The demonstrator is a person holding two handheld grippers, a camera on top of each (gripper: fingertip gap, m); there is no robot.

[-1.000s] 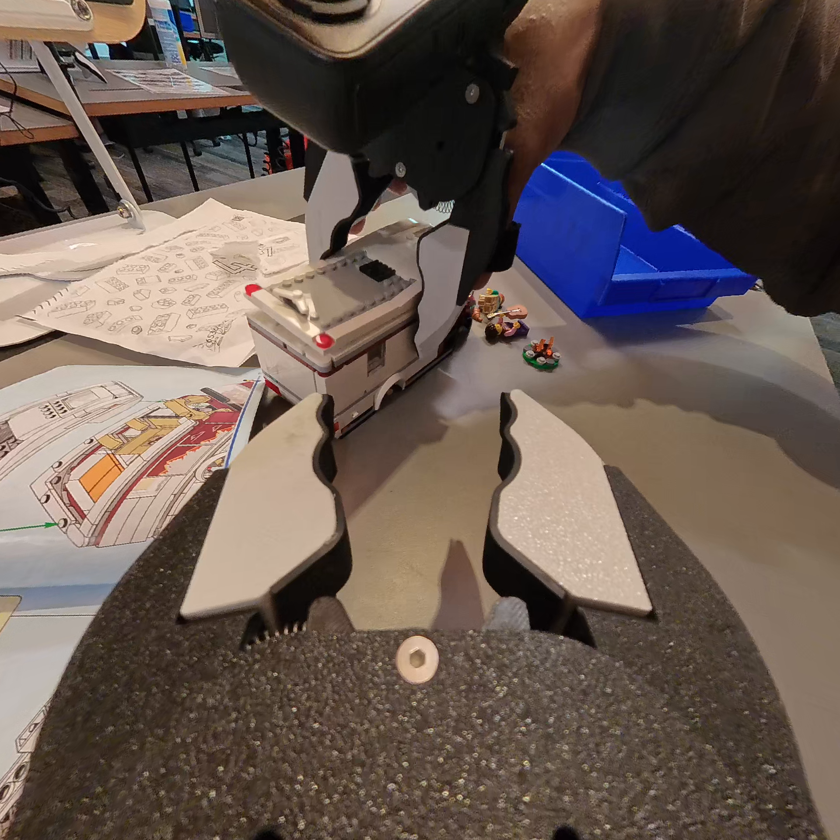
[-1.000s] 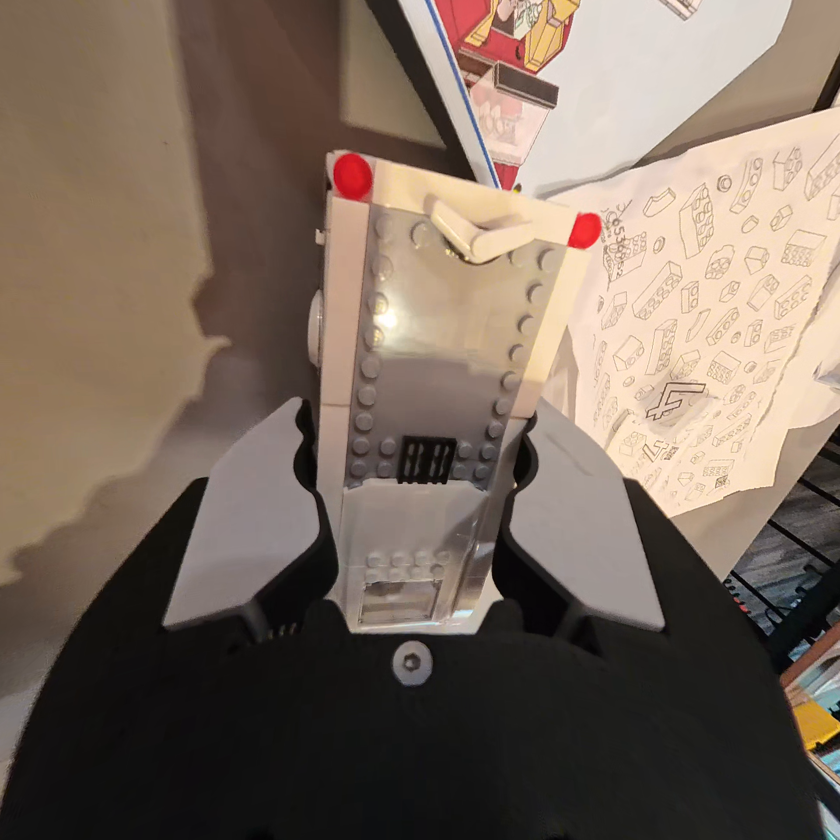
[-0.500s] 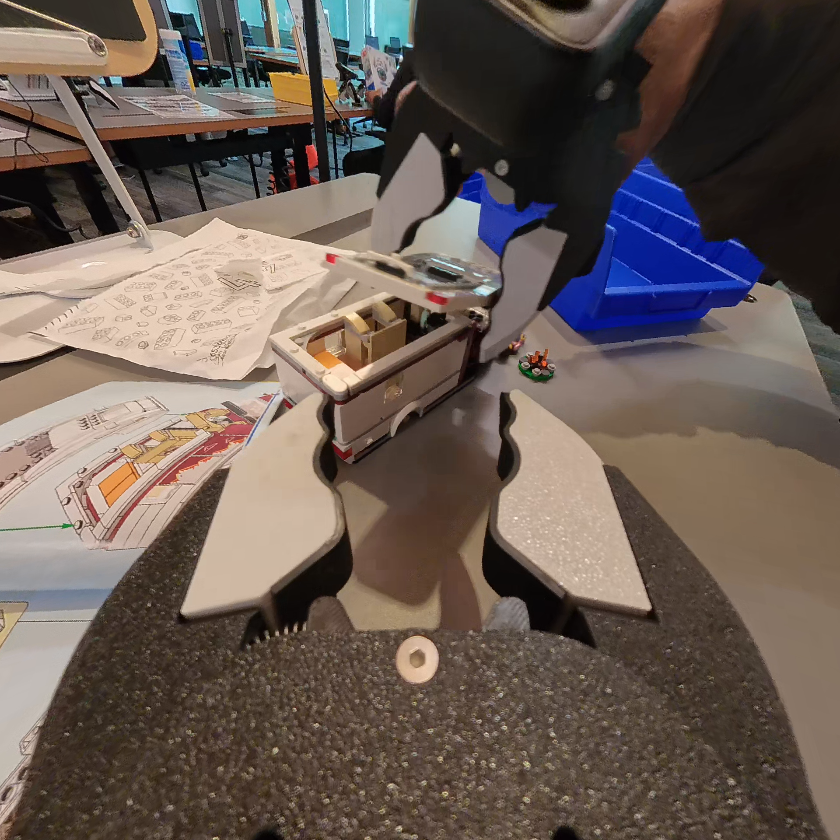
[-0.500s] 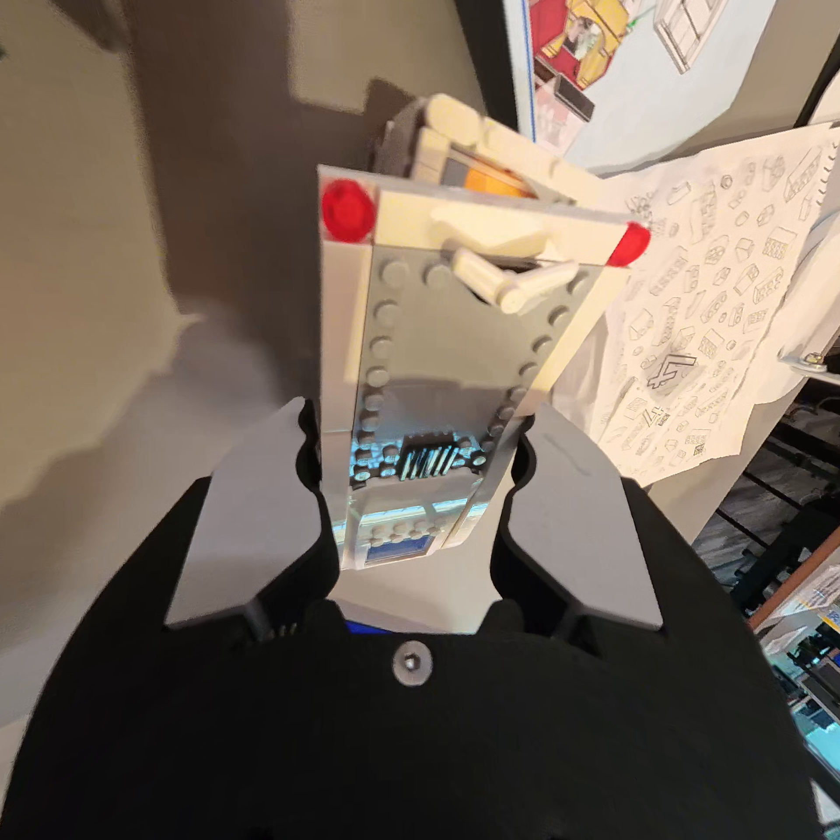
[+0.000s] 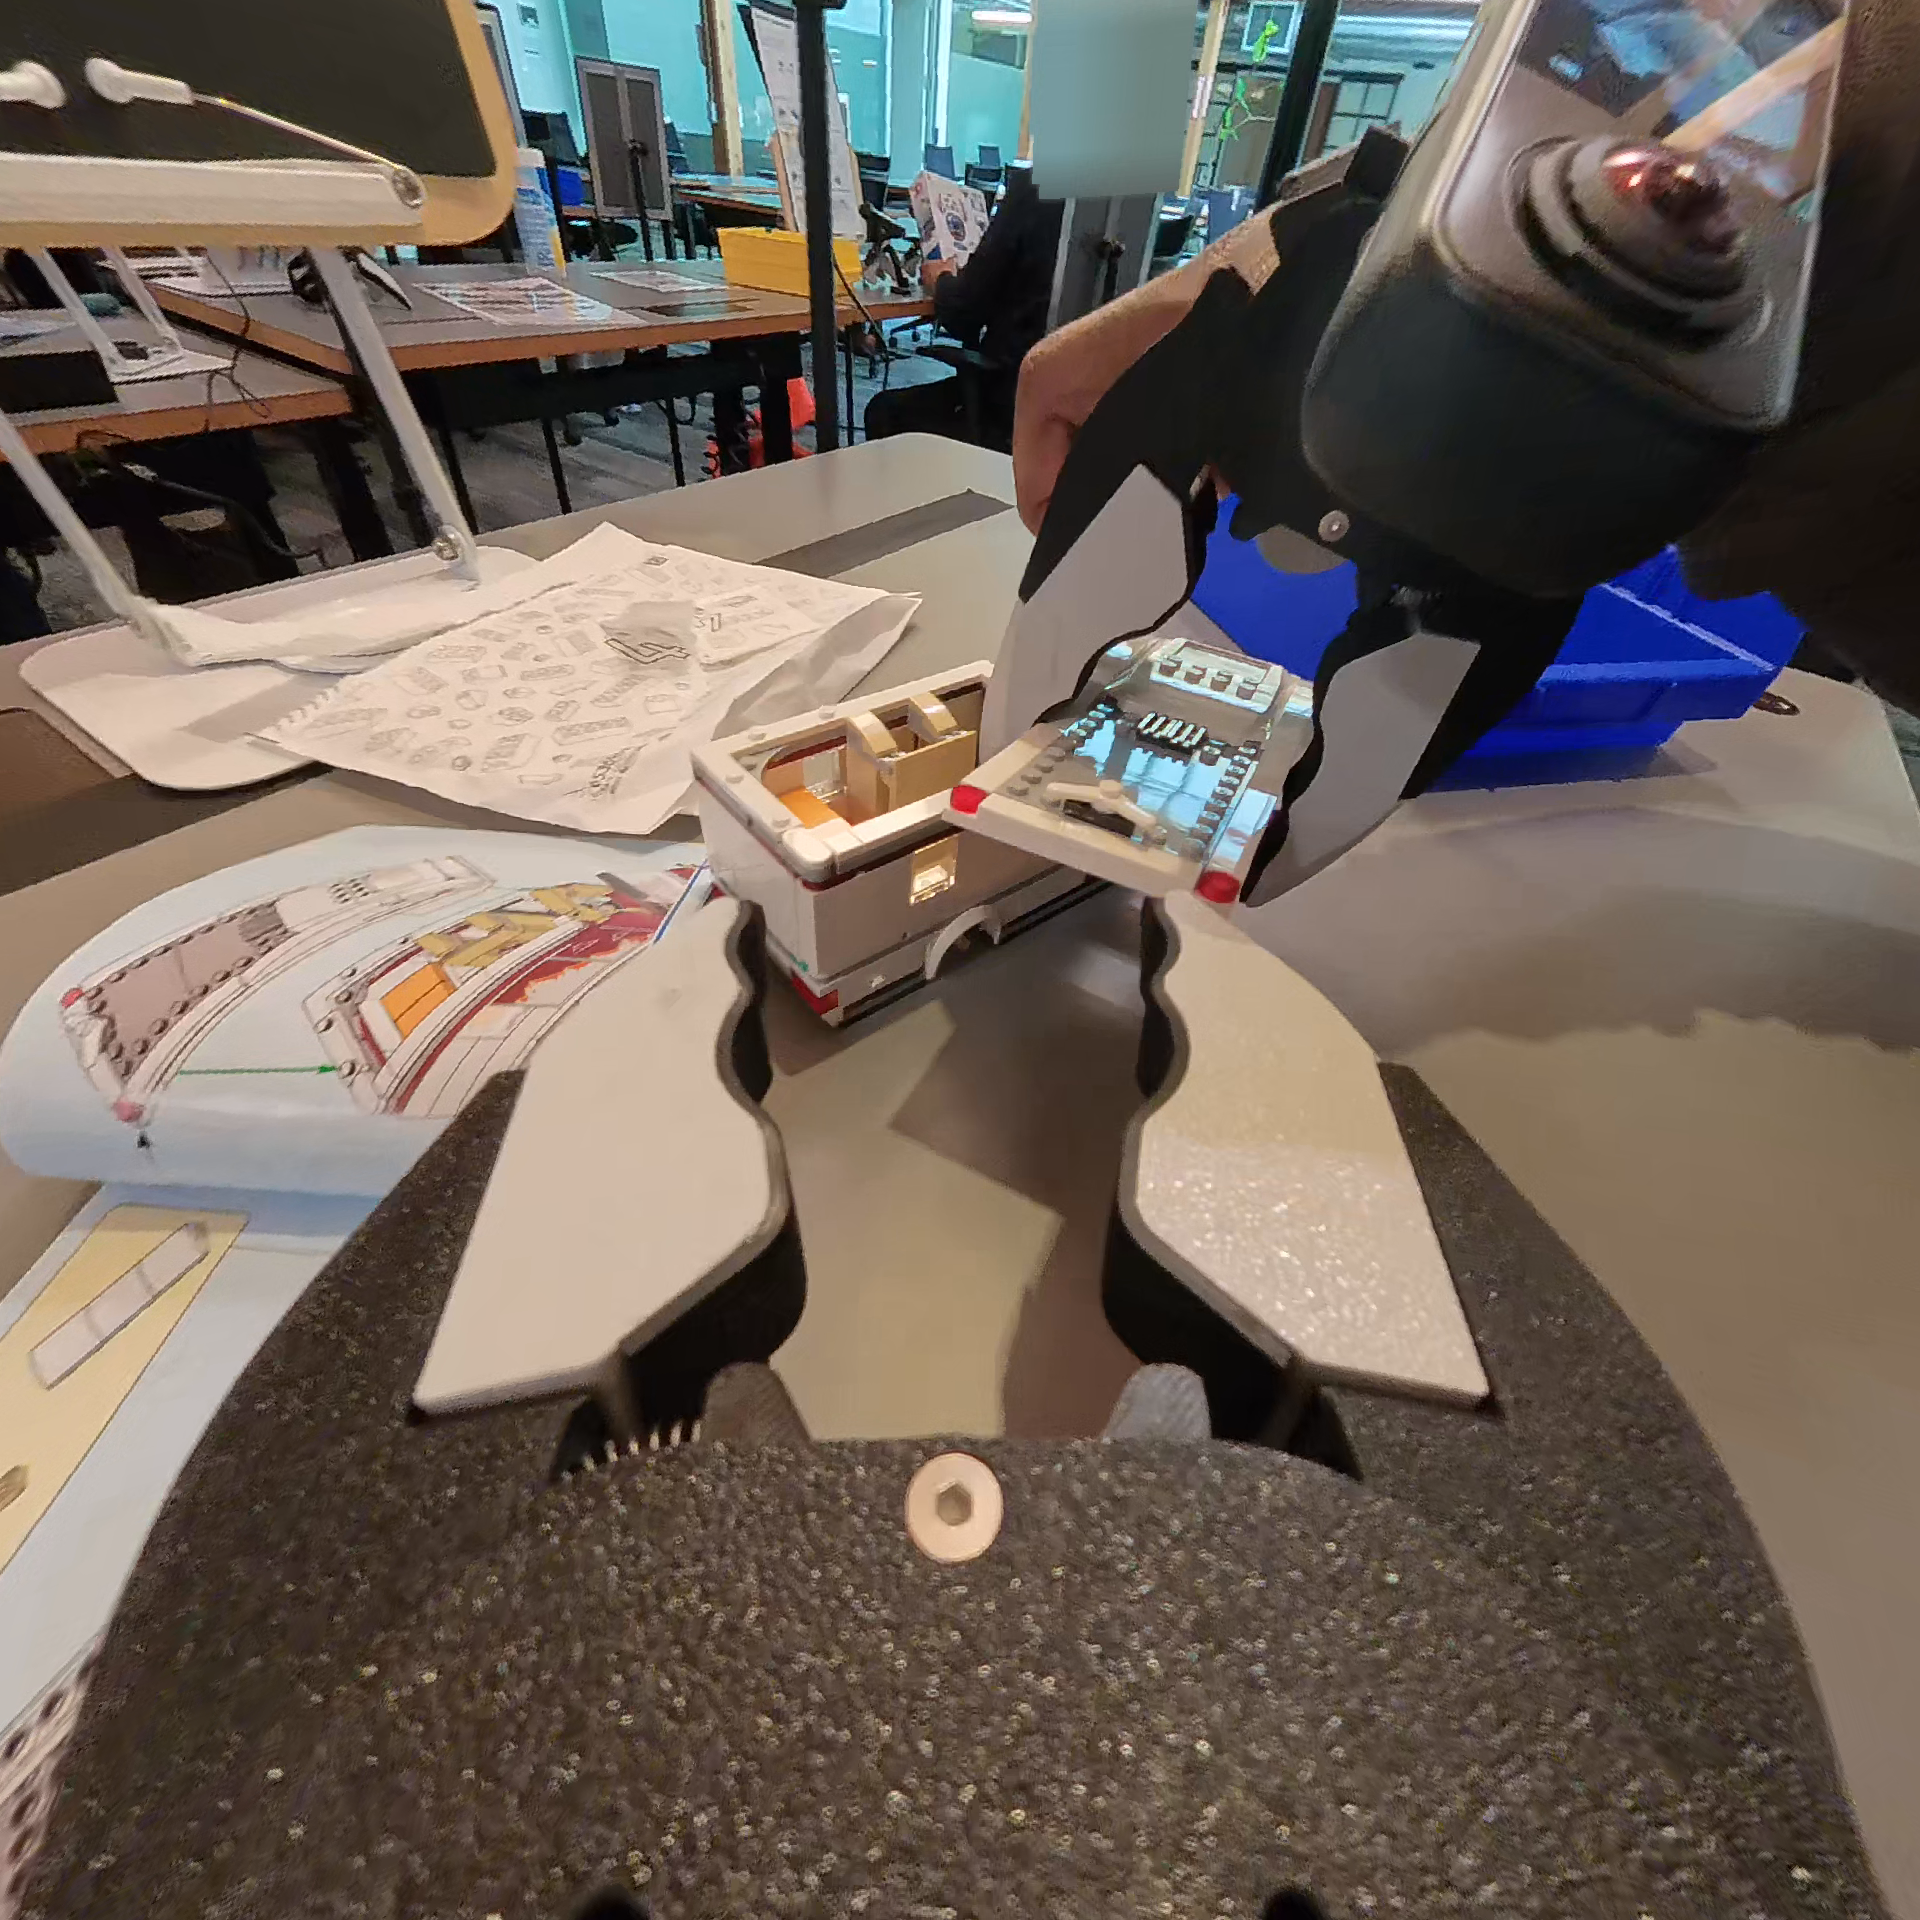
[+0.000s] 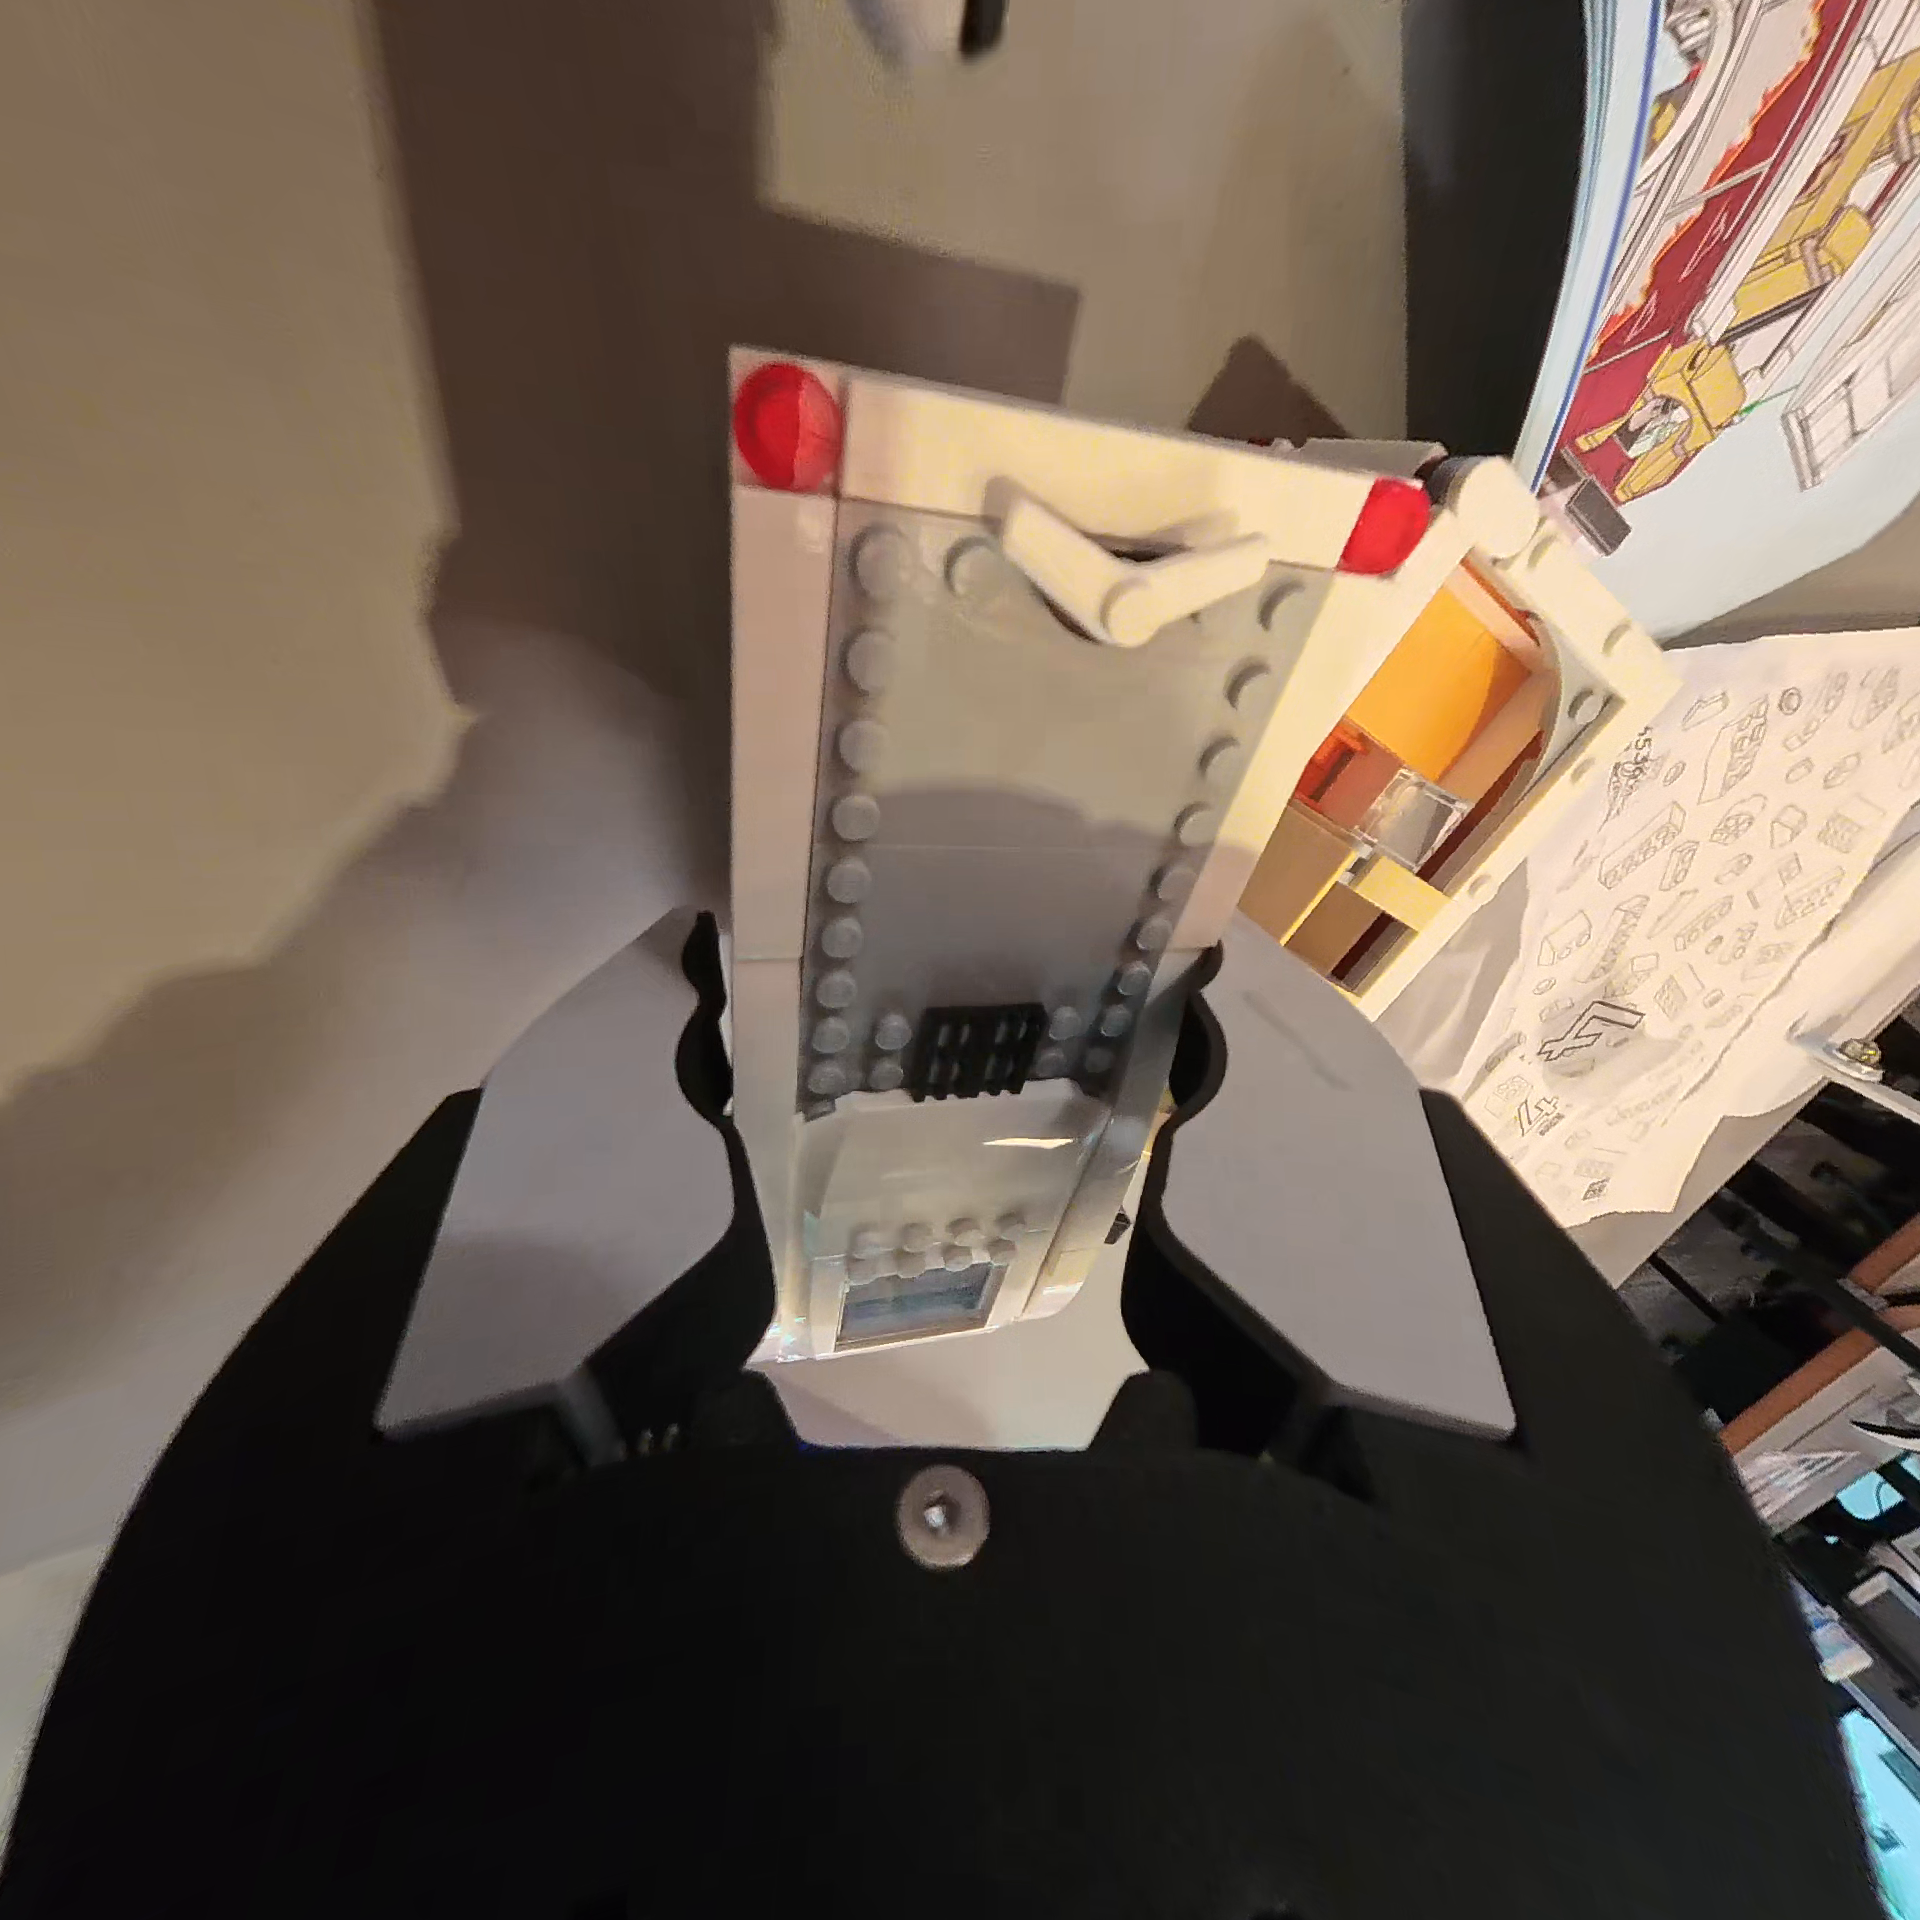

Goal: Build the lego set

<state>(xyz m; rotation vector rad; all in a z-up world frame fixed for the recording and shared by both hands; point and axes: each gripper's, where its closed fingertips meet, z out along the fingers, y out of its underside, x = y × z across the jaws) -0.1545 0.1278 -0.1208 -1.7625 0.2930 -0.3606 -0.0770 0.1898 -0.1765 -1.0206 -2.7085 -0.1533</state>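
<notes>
Right wrist view: right gripper [image 6: 961, 1039] clamps tilted roof panel [image 6: 997, 790].

The flat brick-built roof panel [image 6: 997, 790] is white round the rim and grey studded in the middle, with a red round stud at two corners and a small black grille. The open brick-built vehicle body [image 5: 873, 831] is white with a dark red stripe, tan and orange inside. The bench [image 5: 1558, 1143] is plain grey, the plastic bin [image 5: 1662, 665] bright blue, the printed paper sheet [image 5: 540, 686] white with black line drawings.
</notes>
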